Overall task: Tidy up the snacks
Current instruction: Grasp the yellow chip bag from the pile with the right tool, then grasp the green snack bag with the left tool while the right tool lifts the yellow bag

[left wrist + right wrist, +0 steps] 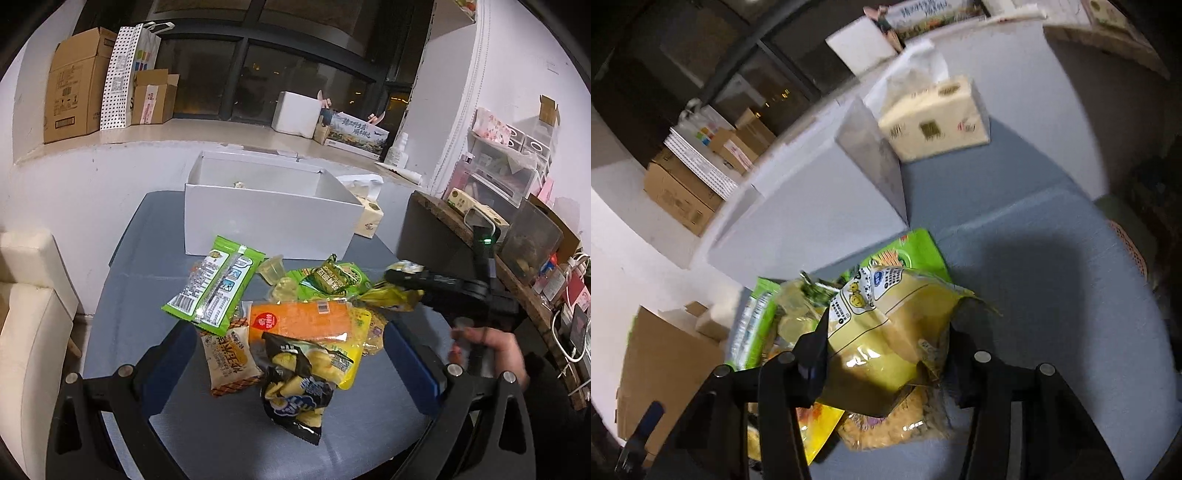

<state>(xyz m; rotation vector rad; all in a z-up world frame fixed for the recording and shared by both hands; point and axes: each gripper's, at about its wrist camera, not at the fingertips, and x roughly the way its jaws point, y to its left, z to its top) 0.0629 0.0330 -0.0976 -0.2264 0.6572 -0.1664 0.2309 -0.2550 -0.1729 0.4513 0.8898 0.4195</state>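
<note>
A pile of snack packets lies on the grey-blue table (122, 306): a green packet (214, 291), an orange packet (303, 321), a black chip bag (295, 380), a beige packet (231, 362) and jelly cups (273, 271). A white open box (269, 225) stands behind the pile. My left gripper (291, 354) is open, its fingers on either side of the pile. My right gripper (886, 343) is shut on a yellow snack packet (882, 339); it also shows in the left wrist view (391, 295), held at the pile's right edge.
A tissue pack (934, 118) sits right of the white box (812, 206). Cardboard boxes (77, 96) line the window ledge. A cluttered wooden shelf (517, 266) stands to the right. A cream sofa (26, 317) is at the left.
</note>
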